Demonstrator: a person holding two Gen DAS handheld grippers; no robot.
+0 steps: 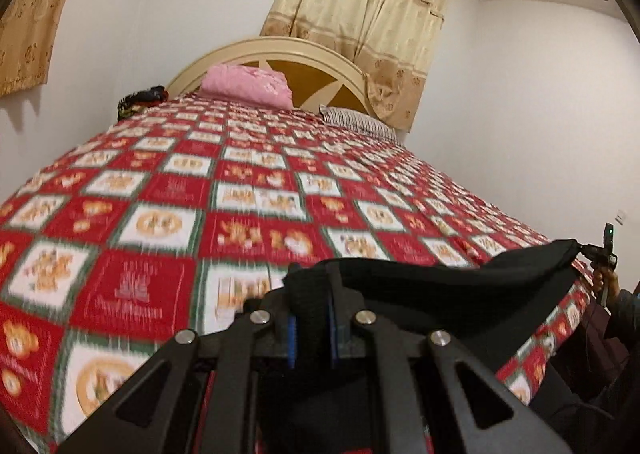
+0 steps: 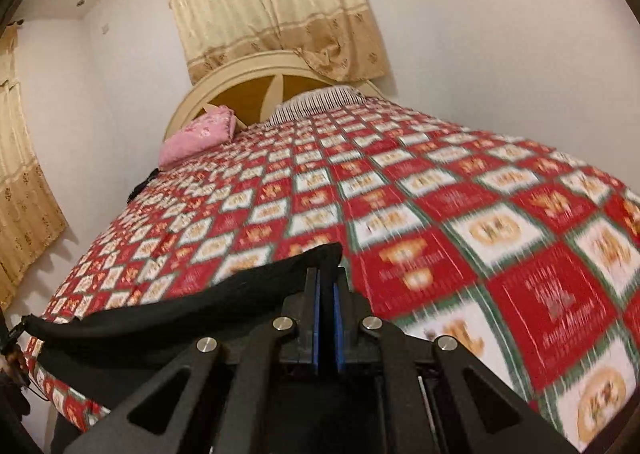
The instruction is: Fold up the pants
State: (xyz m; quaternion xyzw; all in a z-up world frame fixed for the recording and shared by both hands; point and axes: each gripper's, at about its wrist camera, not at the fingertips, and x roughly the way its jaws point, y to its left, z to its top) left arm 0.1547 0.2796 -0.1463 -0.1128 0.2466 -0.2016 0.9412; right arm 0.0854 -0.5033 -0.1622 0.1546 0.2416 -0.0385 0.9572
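Observation:
The black pants (image 1: pixel 460 286) hang stretched between my two grippers over the near edge of the bed. My left gripper (image 1: pixel 312 286) is shut on one end of the pants, the cloth bunched between its blue pads. In the left wrist view the other gripper (image 1: pixel 600 254) shows at the far right, pinching the pants' other corner. In the right wrist view my right gripper (image 2: pixel 326 274) is shut on the pants (image 2: pixel 180 314), which run off to the left, where the left gripper (image 2: pixel 16 334) holds them.
The bed has a red and white checked cover (image 1: pixel 180 194) (image 2: pixel 460 214). A pink folded blanket (image 1: pixel 248 86) (image 2: pixel 196 134) and a striped pillow (image 1: pixel 360 120) (image 2: pixel 316 102) lie by the curved headboard (image 1: pixel 296 54). Curtains (image 1: pixel 360 14) hang behind.

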